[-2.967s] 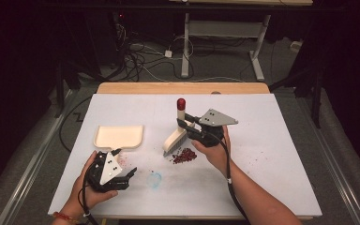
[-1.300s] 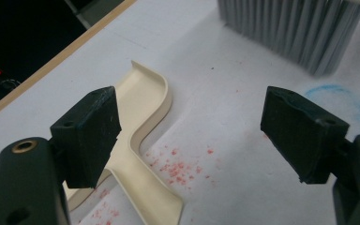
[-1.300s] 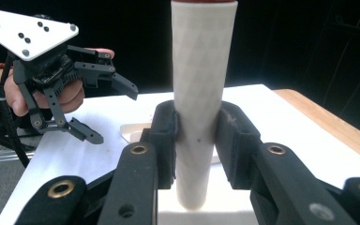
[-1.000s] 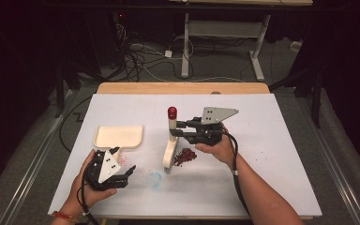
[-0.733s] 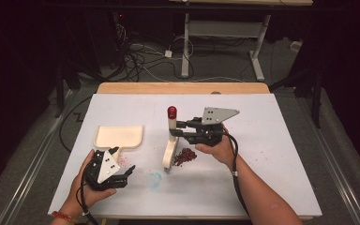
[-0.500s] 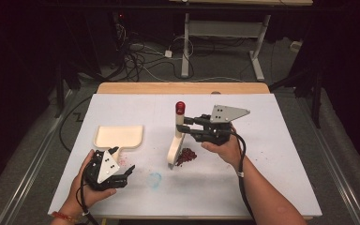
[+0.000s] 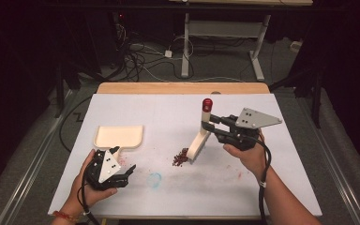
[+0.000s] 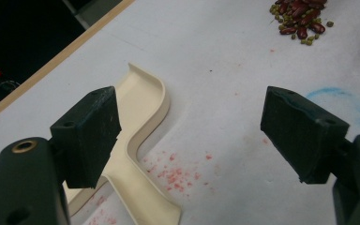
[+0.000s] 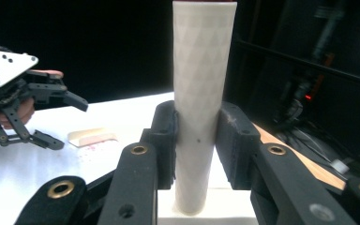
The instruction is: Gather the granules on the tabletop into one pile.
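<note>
With the right gripper [image 7: 209,125] clamped on the upright handle of the cream plastic brush with the red cap [image 7: 200,137], its foot just beside the pile of red and green beans [image 7: 181,157], the sweep toward the cream plastic dustpan [image 7: 119,137] is best kept low and slow, the dustpan being steadied by the wide-open left gripper [image 7: 123,171].

White-topped desk [image 7: 281,187] with a wooden strip along its far edge. A cream tray [image 7: 119,136] lies flat on the left half. Near the middle sits a small pile of red and green beans [image 7: 181,158]; the lower edge of a cream brush [image 7: 198,144] touches the surface just beside the pile. A faint blue ring mark [image 7: 154,178] and scattered red stains mark the surface nearer the front edge.
</note>
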The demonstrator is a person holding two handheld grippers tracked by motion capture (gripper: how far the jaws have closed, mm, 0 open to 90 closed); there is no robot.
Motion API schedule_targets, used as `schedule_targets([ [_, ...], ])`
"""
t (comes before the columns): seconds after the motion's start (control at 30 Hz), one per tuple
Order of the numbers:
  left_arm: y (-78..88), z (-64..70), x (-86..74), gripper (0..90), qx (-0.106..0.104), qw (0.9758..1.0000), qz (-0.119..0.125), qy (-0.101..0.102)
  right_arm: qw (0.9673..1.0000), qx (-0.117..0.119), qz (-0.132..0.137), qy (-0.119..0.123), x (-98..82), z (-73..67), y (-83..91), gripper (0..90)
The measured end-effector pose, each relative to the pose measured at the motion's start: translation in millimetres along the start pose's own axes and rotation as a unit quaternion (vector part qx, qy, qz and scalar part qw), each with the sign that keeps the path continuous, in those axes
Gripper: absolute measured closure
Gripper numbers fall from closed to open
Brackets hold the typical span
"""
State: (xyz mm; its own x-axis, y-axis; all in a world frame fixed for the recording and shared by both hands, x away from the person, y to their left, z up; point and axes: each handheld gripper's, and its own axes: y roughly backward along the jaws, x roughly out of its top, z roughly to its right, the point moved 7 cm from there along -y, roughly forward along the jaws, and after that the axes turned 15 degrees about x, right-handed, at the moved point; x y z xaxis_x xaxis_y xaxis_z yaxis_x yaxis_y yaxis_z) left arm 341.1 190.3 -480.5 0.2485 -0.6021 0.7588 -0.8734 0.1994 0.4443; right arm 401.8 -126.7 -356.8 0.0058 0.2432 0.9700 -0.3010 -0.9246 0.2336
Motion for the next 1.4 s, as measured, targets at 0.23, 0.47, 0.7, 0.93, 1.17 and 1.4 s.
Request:
schedule_targets([
  [0.23, 0.3, 0.6, 0.8, 19.5, -0.002, 1.0000, 0.003, -0.002, 0.9937, -0.100, -0.019, -0.047, -6.0, -5.4, 45.9, 70.1],
  [0.47, 0.5, 2.0, 1.4, 19.5, -0.004, 1.0000, 0.004, -0.006, 0.9739, -0.203, -0.057, -0.084, -25.0, -20.1, 107.2, 70.0],
  [0.7, 0.0, 4.0, 5.0, 19.5, -0.004, 0.9999, 0.007, -0.010, 0.9615, -0.227, -0.093, -0.124, -50.0, -35.7, 130.0, 70.0],
  [0.93, -1.3, 3.7, 6.1, 19.4, -0.007, 0.9999, 0.011, -0.010, 0.9510, -0.248, -0.108, -0.149, -65.8, -24.0, 127.8, 69.7],
  [1.17, -3.3, 6.7, 7.4, 19.5, -0.009, 0.9998, 0.009, -0.014, 0.9425, -0.273, -0.112, -0.156, -71.6, 9.5, 111.3, 69.8],
  [1.4, -6.1, 7.3, 7.0, 19.4, -0.009, 0.9999, 0.005, -0.013, 0.9259, -0.295, -0.149, -0.184, -92.2, 61.0, 91.4, 68.6],
])
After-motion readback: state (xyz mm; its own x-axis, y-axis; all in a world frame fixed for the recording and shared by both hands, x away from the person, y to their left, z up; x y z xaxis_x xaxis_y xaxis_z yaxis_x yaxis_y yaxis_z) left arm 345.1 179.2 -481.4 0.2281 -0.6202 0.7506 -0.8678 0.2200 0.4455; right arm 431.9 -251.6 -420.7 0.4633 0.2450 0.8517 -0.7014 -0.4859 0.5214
